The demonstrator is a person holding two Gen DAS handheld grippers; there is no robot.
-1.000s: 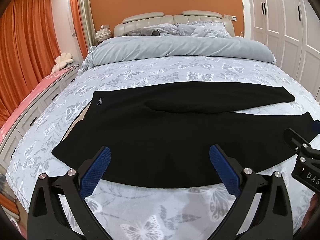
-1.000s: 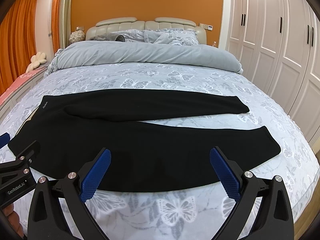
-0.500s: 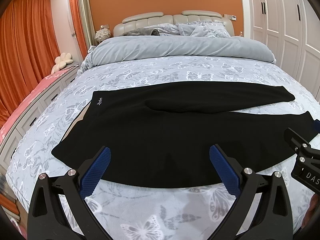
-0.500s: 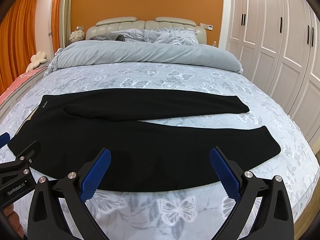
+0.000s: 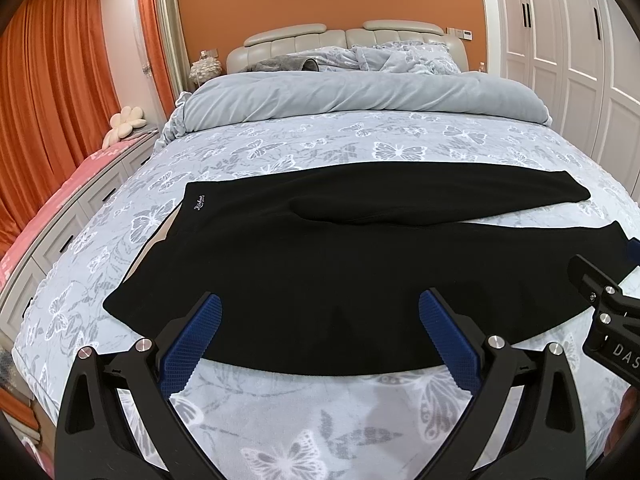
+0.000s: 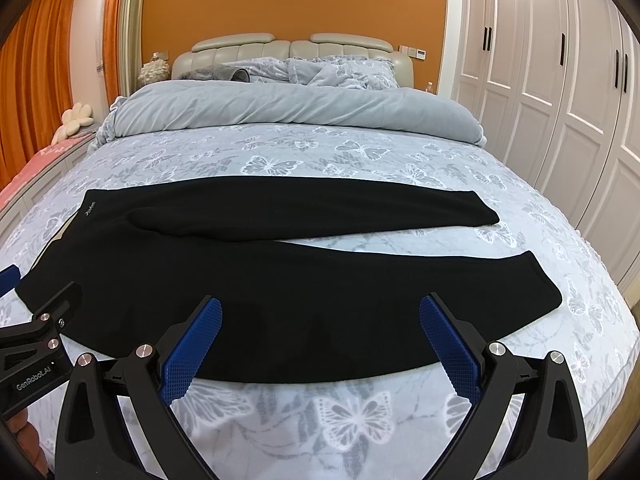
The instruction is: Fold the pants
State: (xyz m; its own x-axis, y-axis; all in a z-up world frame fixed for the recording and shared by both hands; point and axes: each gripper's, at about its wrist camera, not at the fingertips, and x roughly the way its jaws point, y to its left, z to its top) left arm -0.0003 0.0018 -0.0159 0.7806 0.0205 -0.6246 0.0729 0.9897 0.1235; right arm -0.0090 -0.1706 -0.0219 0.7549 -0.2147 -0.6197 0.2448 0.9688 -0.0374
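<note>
Nothing has moved since a second ago: your left gripper and right gripper hover, jaws apart, over the black pants spread unfolded along the bed's near edge.

- You are holding your left black two-finger gripper with blue ribbed pads level, jaws spread wide, gripping nothing.
- You are holding your right black blue-padded gripper alongside it, likewise gaping.

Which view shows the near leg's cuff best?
The right wrist view: the near leg's cuff lies whole on the bedspread, its end edge clear. In the left wrist view the cuff sits at the frame edge, partly behind the right gripper.
</note>
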